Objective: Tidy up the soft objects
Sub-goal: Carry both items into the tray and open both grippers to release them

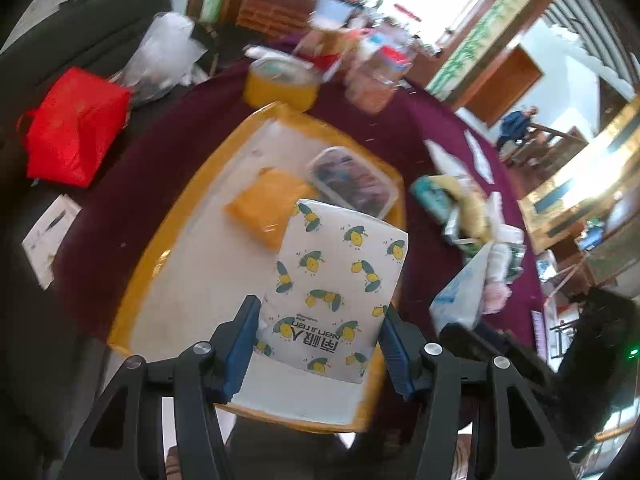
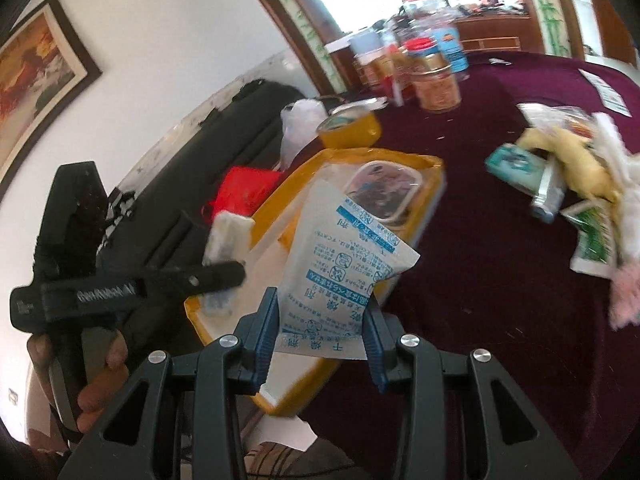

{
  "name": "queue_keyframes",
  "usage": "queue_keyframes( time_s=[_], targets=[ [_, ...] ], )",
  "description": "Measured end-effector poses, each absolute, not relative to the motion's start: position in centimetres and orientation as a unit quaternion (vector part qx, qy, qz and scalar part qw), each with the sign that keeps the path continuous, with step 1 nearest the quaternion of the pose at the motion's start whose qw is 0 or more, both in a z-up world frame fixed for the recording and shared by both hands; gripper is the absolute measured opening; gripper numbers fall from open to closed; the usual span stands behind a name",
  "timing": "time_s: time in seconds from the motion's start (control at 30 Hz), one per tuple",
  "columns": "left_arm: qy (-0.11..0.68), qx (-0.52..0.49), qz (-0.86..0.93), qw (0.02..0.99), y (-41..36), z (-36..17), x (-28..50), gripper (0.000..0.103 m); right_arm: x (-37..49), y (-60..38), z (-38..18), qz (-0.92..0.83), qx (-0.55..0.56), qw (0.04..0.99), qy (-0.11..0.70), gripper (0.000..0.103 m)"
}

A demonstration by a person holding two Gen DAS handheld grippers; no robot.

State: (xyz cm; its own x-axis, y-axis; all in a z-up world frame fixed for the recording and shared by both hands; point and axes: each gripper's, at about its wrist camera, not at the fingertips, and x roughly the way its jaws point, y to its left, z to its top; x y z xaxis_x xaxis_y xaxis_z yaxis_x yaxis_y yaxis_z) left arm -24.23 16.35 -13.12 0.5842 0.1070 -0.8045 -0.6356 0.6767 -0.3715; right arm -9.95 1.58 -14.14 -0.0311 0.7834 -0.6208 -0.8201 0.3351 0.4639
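Mid-drop-off: left tongs [image 1: 318, 344] clamp the lemon-print pack [image 1: 336, 284], right tongs [image 2: 322, 336] pinch the desiccant pouch [image 2: 340, 264] (both over the yellow tray [image 1: 160, 248]); next, lower and release.

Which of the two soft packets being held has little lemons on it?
The one in the left hand-held gripper: a white packet printed with yellow lemons. The right hand-held gripper holds a desiccant pouch with blue writing only.
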Motion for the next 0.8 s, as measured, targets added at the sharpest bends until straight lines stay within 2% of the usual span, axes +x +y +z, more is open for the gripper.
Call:
queue_keyframes(
  time_s=[0.57, 0.73, 0.8],
  targets=[
    [0.484, -0.323, 0.265, 0.769, 22.1, -18.8, -23.5, 0.063, -7.1, 13.7, -18.7, 0.531, -0.137, 0.669, 0.502, 0.039],
    [0.48, -0.311, 0.27, 0.775, 22.4, -18.8, -23.3, 0.064, -7.4, 14.8, -18.8, 0.52, -0.157, 0.675, 0.5, 0.042],
    [0.482, -0.31, 0.269, 0.774, 22.6, -18.8, -23.2, 0.067, -7.3, 14.8, -18.8, 0.521, -0.156, 0.673, 0.501, 0.049]
  ],
)
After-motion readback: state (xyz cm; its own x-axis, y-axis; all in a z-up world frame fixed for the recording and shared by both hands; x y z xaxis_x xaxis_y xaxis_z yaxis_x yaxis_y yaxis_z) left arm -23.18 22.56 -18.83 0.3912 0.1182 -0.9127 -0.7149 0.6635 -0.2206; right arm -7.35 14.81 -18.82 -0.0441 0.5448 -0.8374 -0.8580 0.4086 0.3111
